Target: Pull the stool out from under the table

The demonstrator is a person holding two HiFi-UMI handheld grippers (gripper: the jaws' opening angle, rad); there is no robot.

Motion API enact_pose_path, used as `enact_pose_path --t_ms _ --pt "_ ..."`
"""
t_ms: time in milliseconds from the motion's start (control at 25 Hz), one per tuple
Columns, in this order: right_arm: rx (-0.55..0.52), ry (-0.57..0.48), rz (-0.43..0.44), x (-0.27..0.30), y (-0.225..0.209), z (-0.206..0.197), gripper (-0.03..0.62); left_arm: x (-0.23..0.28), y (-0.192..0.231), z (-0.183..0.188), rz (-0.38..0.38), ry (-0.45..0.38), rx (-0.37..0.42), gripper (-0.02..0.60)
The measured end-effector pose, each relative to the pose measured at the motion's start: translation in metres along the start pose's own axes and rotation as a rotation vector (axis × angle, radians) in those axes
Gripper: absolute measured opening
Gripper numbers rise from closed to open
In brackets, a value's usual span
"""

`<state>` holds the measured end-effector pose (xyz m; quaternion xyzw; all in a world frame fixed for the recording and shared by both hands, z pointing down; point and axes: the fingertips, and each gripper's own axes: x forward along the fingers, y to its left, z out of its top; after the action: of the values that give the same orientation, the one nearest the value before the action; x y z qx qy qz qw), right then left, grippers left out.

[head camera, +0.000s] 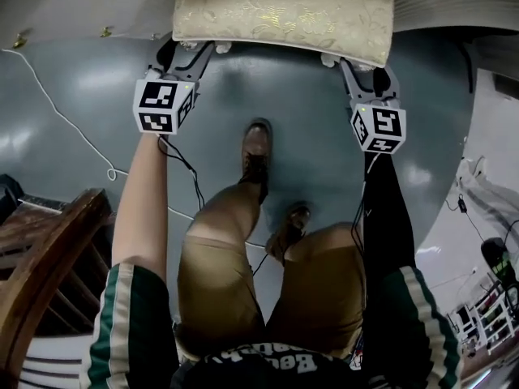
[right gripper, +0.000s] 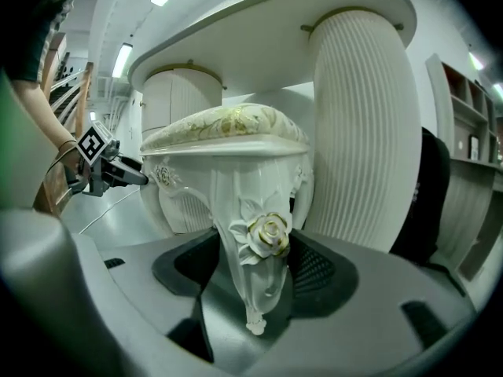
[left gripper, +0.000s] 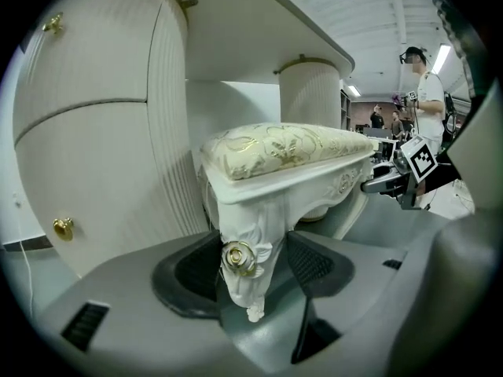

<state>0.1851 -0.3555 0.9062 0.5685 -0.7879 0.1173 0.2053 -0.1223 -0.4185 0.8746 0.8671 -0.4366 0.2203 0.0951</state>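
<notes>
The white carved stool with a gold brocade cushion (head camera: 284,10) stands at the top of the head view, its far part under the white table (left gripper: 259,22). My left gripper (head camera: 188,55) reaches to its left front corner. In the left gripper view the stool's leg with a gold rose (left gripper: 240,259) stands between the pads, which press on it at my left gripper (left gripper: 247,269). My right gripper (head camera: 362,70) is at the right front corner. There the other rose leg (right gripper: 266,238) fills the gap of my right gripper (right gripper: 255,269), held on both sides.
The table's ribbed pedestals (left gripper: 94,132) (right gripper: 361,116) flank the stool. A dark wooden piece of furniture (head camera: 49,266) sits at my lower left, a white cable (head camera: 73,128) runs over the grey floor, and my own feet (head camera: 258,148) stand just behind the stool. People (left gripper: 428,93) stand far back.
</notes>
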Motion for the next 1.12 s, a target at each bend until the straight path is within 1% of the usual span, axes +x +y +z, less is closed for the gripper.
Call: enact_pose_path --t_ms 200,480,560,680,760,880,1040,1120 --pt "0.002 0.051 0.009 -0.045 0.013 -0.030 0.283 -0.035 -0.038 -0.025 -0.010 0.019 -0.025 0.291" --pt "0.021 0.154 0.035 -0.098 0.028 -0.061 0.285 -0.076 -0.081 -0.047 -0.019 0.096 -0.061 0.291" --pt "0.021 0.179 0.039 -0.122 0.040 -0.070 0.285 -0.099 -0.096 -0.056 -0.023 0.121 -0.070 0.291" --pt "0.021 0.204 0.050 -0.172 0.067 -0.086 0.285 -0.151 -0.125 -0.075 -0.022 0.147 -0.084 0.291" --pt "0.022 0.214 0.060 -0.194 0.080 -0.088 0.287 -0.178 -0.136 -0.078 -0.017 0.163 -0.094 0.291" --pt "0.030 0.232 0.074 -0.210 0.089 -0.094 0.288 -0.197 -0.145 -0.085 -0.007 0.187 -0.101 0.291" --pt "0.032 0.271 0.084 -0.234 0.101 -0.121 0.288 -0.215 -0.168 -0.113 -0.017 0.221 -0.103 0.290" --pt "0.031 0.295 0.091 -0.262 0.116 -0.137 0.288 -0.241 -0.186 -0.130 -0.026 0.238 -0.099 0.290"
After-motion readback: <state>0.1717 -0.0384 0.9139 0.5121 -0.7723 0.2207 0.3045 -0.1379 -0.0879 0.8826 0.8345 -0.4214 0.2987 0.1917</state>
